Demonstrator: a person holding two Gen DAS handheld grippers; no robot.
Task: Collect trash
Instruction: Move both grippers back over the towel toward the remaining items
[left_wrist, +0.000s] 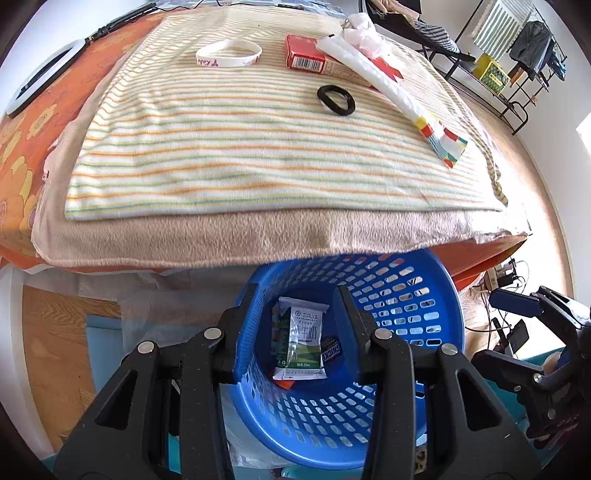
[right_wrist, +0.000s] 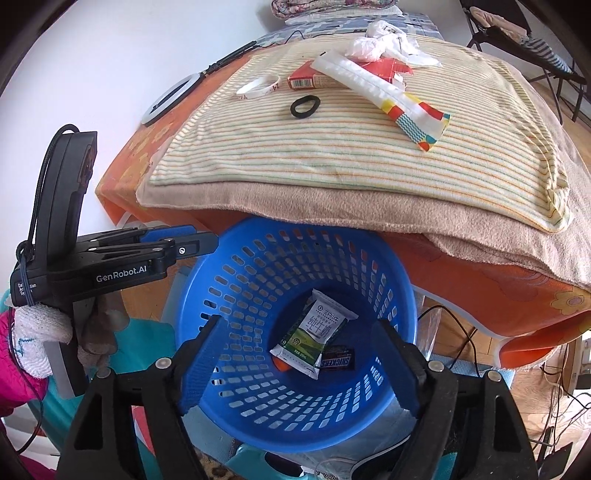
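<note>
A blue perforated basket (left_wrist: 439, 291) (right_wrist: 221, 269) stands below the table's front edge. In it lie a white and green milk pouch (left_wrist: 304, 341) (right_wrist: 314, 334) and a Snickers wrapper (left_wrist: 330, 347) (right_wrist: 338, 360). My left gripper (left_wrist: 295, 310) is open and empty above the basket. My right gripper (right_wrist: 299, 336) is open and empty above it too. On the striped cloth (left_wrist: 221, 147) (right_wrist: 332, 158) lie a red carton (left_wrist: 304, 57) (right_wrist: 301, 79), a long white wrapper with a coloured end (left_wrist: 388, 88) (right_wrist: 384, 96) and crumpled white plastic (left_wrist: 364, 31) (right_wrist: 384, 42).
A white wristband (left_wrist: 229, 53) (right_wrist: 258, 86) and a black hair tie (left_wrist: 336, 99) (right_wrist: 303, 106) lie on the cloth. A ring light (left_wrist: 40, 79) (right_wrist: 166, 99) lies at the table's left. A clothes rack (left_wrist: 517, 62) stands at the far right. Cables run over the floor (right_wrist: 554, 387).
</note>
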